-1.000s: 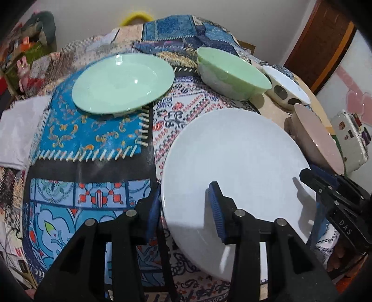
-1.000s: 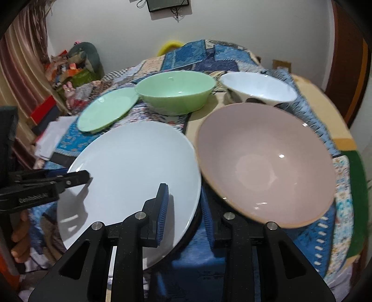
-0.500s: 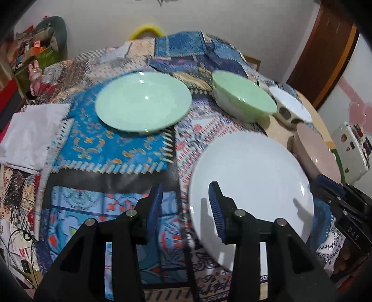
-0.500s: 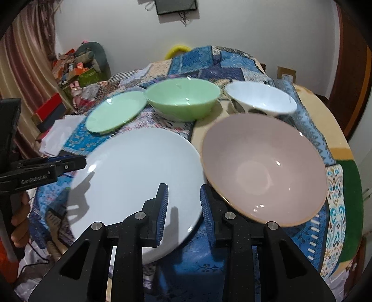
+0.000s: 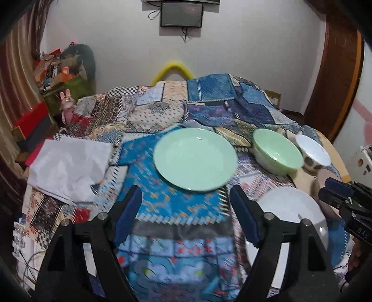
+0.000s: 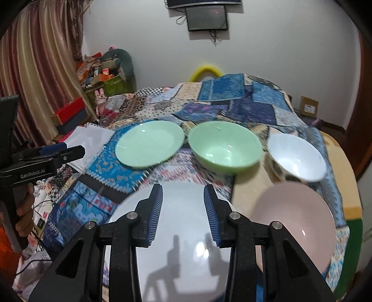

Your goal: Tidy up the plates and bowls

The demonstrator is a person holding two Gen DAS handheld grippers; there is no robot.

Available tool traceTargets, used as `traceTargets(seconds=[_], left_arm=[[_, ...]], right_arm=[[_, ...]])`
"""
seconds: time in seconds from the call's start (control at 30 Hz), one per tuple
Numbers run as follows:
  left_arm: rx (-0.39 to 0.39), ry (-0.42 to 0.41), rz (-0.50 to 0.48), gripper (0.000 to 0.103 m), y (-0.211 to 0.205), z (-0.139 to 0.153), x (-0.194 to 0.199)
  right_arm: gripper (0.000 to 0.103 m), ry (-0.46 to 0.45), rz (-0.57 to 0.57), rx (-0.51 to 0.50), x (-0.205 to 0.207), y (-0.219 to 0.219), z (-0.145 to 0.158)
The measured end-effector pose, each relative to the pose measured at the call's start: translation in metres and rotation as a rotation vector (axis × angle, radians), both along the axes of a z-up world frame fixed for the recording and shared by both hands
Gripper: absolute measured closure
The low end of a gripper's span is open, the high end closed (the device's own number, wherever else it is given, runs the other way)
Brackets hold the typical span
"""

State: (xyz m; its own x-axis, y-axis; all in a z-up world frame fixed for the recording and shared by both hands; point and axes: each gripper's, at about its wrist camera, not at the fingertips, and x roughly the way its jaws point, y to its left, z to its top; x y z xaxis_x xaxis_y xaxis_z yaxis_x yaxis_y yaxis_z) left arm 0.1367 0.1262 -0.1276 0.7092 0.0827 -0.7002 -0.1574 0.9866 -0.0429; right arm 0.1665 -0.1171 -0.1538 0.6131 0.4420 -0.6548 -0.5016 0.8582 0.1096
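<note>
The left gripper [image 5: 184,213] has its jaws spread wide; they have just been opening, and nothing is between them, only the patchwork cloth [image 5: 176,209] of the counter below. The right gripper [image 6: 182,212] has its jaws a little apart, they also have just been opening, and they hold nothing; it hangs above the white plate [image 6: 181,244], where the shadow of it falls on the plate. The white plate lies flat on the cloth at the near edge of the counter, to the right of the left gripper. Just beside it on the right stands the pink bowl [image 6: 295,220]. Farther from the grippers three things lie in a row: the green plate [image 6: 150,146] on the left, the green bowl [image 6: 224,146] in the middle and the white bowl [image 6: 296,158] on the right. A white paper sheet [image 5: 69,169] lies at the left side of the counter. On the wall behind hangs a dark screen [image 5: 181,17].
</note>
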Motion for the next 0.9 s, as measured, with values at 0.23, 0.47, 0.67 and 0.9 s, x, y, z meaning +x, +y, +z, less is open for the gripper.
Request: traceTargets(seconds=[0.23, 0.47, 0.67, 0.9], left_arm=[[-0.024, 0.101, -0.009, 0.025, 0.032, -0.025, 0.039], [-0.004, 0.16, -0.033, 0.025, 0.05, -0.056, 0.078], [-0.033, 0.183, -0.057, 0.042, 0.065, -0.075, 0.11], [-0.095, 0.224, -0.085, 0.062, 0.076, -0.1, 0.139]], right_arm=[[0.062, 0.029, 0.04, -0.017, 0.027, 0.034, -0.012], [0.062, 0.095, 0.082, -0.036, 0.062, 0.069, -0.028], [0.062, 0.175, 0.094, -0.06, 0.094, 0.094, -0.047], [0.072, 0.228, 0.083, -0.101, 0.111, 0.11, -0.065]])
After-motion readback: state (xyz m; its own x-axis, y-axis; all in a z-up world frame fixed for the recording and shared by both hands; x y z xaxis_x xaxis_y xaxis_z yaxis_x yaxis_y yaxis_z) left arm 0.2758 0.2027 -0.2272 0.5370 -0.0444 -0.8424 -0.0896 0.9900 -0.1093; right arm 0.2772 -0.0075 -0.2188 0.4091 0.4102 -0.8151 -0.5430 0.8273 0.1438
